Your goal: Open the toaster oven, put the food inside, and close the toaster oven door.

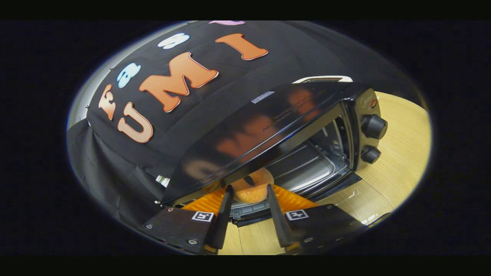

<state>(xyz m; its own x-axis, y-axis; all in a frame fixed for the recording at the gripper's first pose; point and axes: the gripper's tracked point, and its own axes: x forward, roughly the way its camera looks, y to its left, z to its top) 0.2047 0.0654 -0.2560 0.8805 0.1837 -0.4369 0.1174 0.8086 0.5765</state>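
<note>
A black toaster oven (268, 126) with a glossy top stands on the wooden table (399, 153), seen tilted. Its door (337, 186) hangs open and down in front of the cavity. Inside, the metal tray (307, 168) is visible. My gripper (249, 188) is shut on a tan ring doughnut (251, 188), with one finger pressing each side. The doughnut sits at the mouth of the cavity, just under the oven's top front edge and above the lowered door.
Two black knobs (374, 126) (371, 154) sit on the oven's right panel. A white object (322, 79) peeks out behind the oven. Black cloth wall (126, 172) hangs to the left and behind. Bare wood lies to the oven's right.
</note>
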